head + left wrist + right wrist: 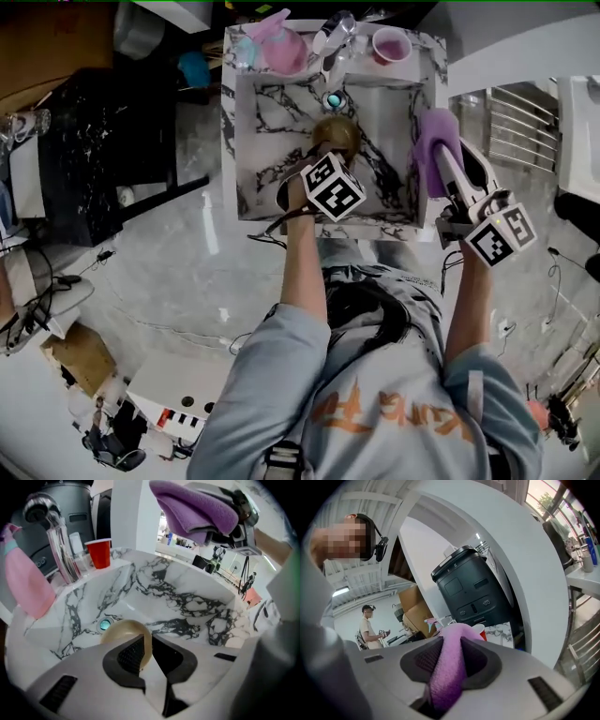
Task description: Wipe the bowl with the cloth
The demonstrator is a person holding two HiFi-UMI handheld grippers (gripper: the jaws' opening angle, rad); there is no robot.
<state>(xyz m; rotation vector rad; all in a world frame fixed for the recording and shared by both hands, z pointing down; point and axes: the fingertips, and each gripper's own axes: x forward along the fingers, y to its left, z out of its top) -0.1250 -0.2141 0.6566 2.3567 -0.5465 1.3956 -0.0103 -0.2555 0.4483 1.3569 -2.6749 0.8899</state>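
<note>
A marble-patterned sink (246, 112) lay below me, with a red cup (99, 552) on its back ledge. My left gripper (147, 645) was clamped on the rim of the tan bowl (117, 631). It held the bowl down in the basin just beside the drain (104, 624), I judged to steady it for wiping. My right gripper (449, 654) was pinched tight on the purple cloth (432, 141), raised over the sink's right edge and apart from the bowl, ready to come across.
</note>
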